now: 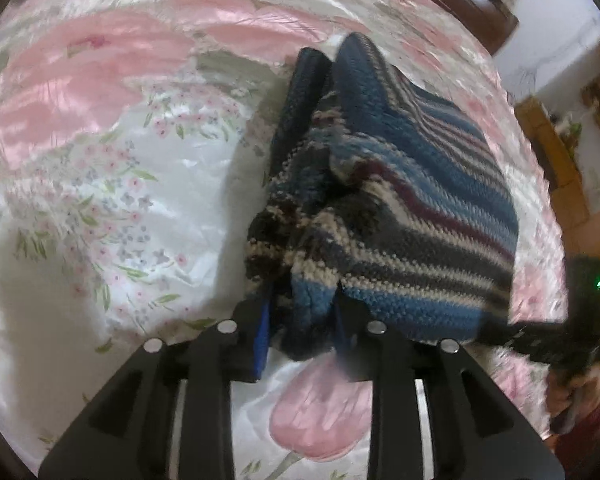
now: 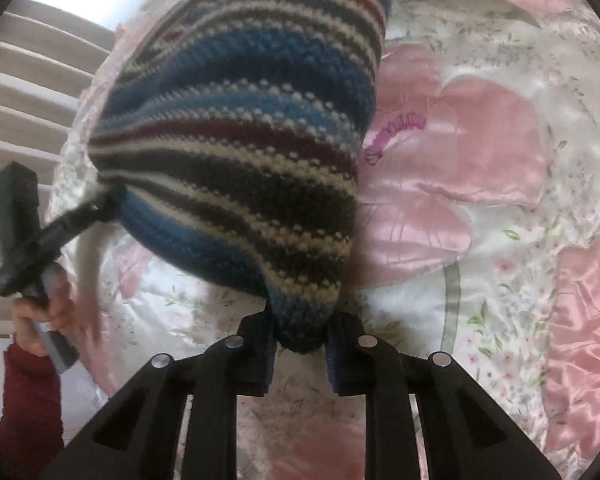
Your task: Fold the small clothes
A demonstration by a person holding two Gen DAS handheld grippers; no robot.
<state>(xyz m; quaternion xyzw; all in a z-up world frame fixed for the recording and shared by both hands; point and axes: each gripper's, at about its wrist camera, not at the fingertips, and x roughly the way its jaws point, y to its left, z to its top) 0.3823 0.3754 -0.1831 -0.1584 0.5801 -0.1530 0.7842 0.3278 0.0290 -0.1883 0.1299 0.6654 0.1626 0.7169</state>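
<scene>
Two grippers are engaged on one garment. My left gripper (image 1: 302,320), black with blue pads, is clamped on a bunched edge of the striped knitted woollen garment (image 1: 400,208) in blue, cream, dark grey and maroon; the fabric fills the gap between the fingers and rises away toward 12 o'clock in the left wrist view. My right gripper (image 2: 300,336), of the same build, is likewise clenched on a gathered corner of that knit (image 2: 244,152), which billows upward from the fingers toward 11 o'clock in the right wrist view.

The garment hangs lifted between the two tools, above the glossy satin bedspread (image 1: 112,184) of pink and white with floral print (its far end, at 12 o'clock in the left view, appears to lie near or on the spread; I cannot tell which).

In the right wrist view my left gripper (image 2: 104,204) shows at 9 o'clock, pinching the knit's edge, with my hand (image 2: 40,304) on its grey handle and a dark red sleeve (image 2: 28,400) below. In the left wrist view the right tool's body sits at 4 o'clock, blurred.
</scene>
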